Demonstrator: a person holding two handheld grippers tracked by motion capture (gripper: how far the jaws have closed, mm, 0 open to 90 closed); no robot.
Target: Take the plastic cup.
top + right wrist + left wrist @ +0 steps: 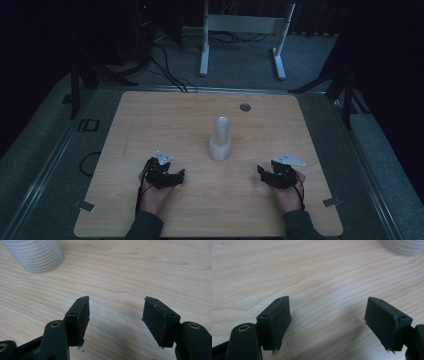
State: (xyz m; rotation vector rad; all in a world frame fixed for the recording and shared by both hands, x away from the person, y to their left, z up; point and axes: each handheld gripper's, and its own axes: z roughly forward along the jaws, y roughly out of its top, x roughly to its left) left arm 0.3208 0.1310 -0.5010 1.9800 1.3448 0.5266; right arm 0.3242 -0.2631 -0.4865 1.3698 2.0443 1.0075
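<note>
High view: cup stack (220,138) mid-table (150,115), grippers apart, jaws gaping.

dim room, grey carpet (240,60), white frame (245,30) behind wooden table (150,115).

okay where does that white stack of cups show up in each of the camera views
High view: the stack of cups stands at the table's middle, between and beyond both grippers.
Left gripper view: its blurred base is at the top right corner.
Right gripper view: its ribbed base is at the top left.
Shared landmark: the wooden tabletop.
</note>
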